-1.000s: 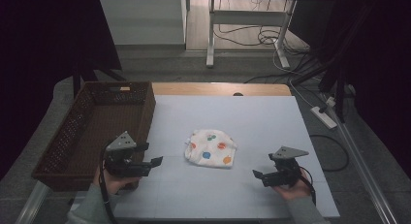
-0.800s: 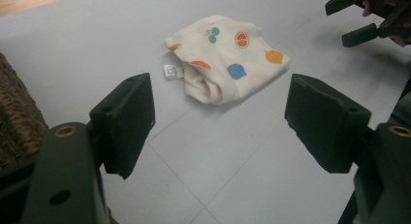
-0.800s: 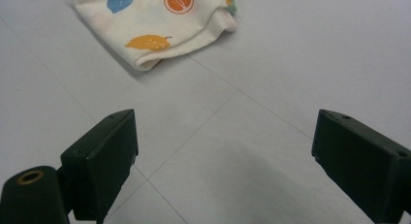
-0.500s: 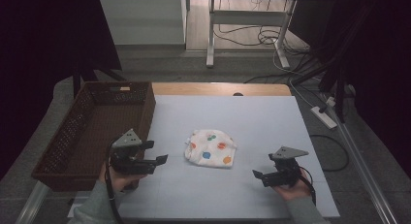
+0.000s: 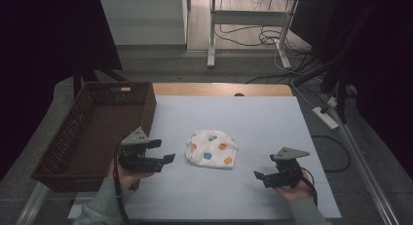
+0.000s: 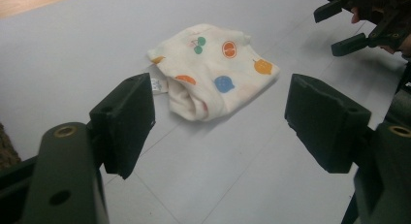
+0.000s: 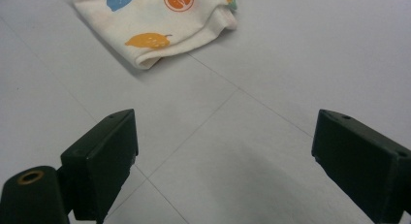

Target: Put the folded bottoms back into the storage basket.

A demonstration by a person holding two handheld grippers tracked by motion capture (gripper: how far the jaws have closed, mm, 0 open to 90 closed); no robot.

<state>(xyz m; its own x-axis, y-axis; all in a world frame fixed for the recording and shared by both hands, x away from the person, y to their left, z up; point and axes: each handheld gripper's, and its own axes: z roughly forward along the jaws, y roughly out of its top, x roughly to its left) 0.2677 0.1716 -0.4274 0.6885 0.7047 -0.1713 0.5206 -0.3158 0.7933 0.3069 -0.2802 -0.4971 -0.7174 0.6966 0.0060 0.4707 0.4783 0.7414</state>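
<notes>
A folded white cloth (image 5: 212, 149) printed with coloured fruit lies in the middle of the pale table (image 5: 253, 118). My left gripper (image 5: 163, 151) hovers just left of it, open, with its jaws pointing at the cloth. In the left gripper view the cloth (image 6: 213, 73) lies a short way beyond the open left gripper (image 6: 220, 122), nothing between the jaws. My right gripper (image 5: 265, 167) is open near the front right, apart from the cloth. In the right gripper view the cloth (image 7: 155, 20) lies ahead and to the left of the open right gripper (image 7: 223, 156).
A brown wicker basket (image 5: 63, 137) stands along the table's left edge, close behind my left hand. The right gripper (image 6: 349, 25) appears far off in the left gripper view. Desk legs and cables (image 5: 272, 37) lie on the floor beyond the table.
My left gripper has moved to the right, closer to the cloth. The right gripper and the cloth have stayed where they were.
</notes>
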